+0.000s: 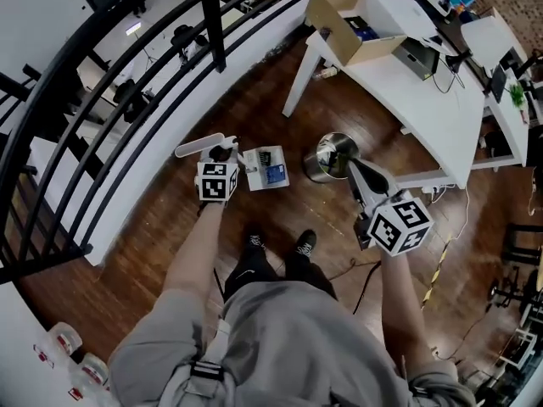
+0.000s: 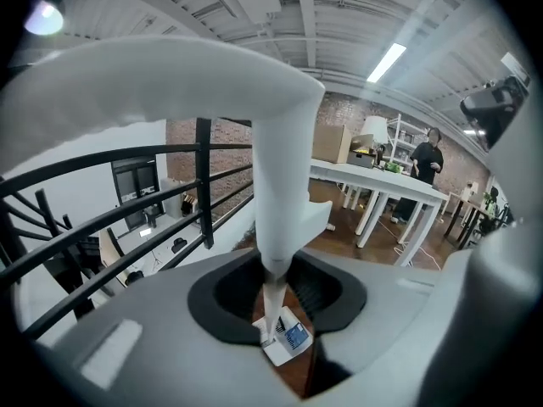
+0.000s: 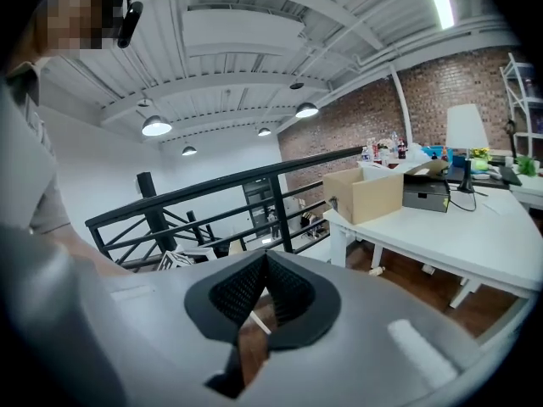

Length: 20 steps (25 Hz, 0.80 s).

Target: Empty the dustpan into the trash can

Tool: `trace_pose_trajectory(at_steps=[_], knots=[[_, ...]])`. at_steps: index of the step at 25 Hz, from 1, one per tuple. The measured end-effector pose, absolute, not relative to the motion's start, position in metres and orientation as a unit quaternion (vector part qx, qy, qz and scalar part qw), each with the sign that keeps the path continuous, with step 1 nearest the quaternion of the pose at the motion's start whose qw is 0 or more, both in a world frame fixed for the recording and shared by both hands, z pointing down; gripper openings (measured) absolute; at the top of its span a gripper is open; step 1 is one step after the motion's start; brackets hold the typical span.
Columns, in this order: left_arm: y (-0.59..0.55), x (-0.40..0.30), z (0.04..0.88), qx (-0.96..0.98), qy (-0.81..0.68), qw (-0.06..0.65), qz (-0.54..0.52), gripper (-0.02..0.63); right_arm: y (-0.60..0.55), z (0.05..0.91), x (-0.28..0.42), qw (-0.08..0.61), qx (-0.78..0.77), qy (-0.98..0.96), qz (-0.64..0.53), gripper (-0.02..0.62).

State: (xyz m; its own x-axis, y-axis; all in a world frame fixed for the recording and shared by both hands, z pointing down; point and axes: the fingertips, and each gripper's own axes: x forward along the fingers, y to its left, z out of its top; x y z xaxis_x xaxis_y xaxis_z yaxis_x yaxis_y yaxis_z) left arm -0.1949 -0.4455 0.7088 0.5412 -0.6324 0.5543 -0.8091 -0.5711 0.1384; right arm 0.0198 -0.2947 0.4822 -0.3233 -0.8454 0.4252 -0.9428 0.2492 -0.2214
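A white dustpan [image 1: 265, 168] with a blue label rests on the wood floor in front of my feet. Its long white handle [image 1: 197, 145] rises and curves over to the left. My left gripper [image 1: 222, 153] is shut on that handle. In the left gripper view the handle [image 2: 280, 168] passes between the black pads [image 2: 327, 291], with the dustpan [image 2: 288, 337] below the left gripper [image 2: 273, 282]. A round metal trash can [image 1: 329, 156] stands just right of the pan. My right gripper [image 1: 355, 170] hovers at the can's near right rim, shut and empty, its tips meeting in the right gripper view [image 3: 265, 257].
A black railing [image 1: 127, 83] curves along the left, close behind the pan. A white table [image 1: 416, 83] with an open cardboard box [image 1: 348, 24] stands beyond the can. Cables [image 1: 441, 261] lie on the floor at right. A person [image 2: 427, 159] stands by the far tables.
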Motion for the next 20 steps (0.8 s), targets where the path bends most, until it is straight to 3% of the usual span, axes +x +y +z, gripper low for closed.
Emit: trace_pose_trajectory(at_steps=[8,20], knots=[[-0.445,-0.142,0.646,0.882,-0.397,0.150,0.205,0.092,-0.268,0.452,0.059,0.086,0.598,-0.774,0.189,0.000],[-0.447,-0.098,0.440,0.920,-0.375,0.042,0.102,0.091,-0.248,0.406,0.088,0.031,0.603,-0.783,0.146,0.000]])
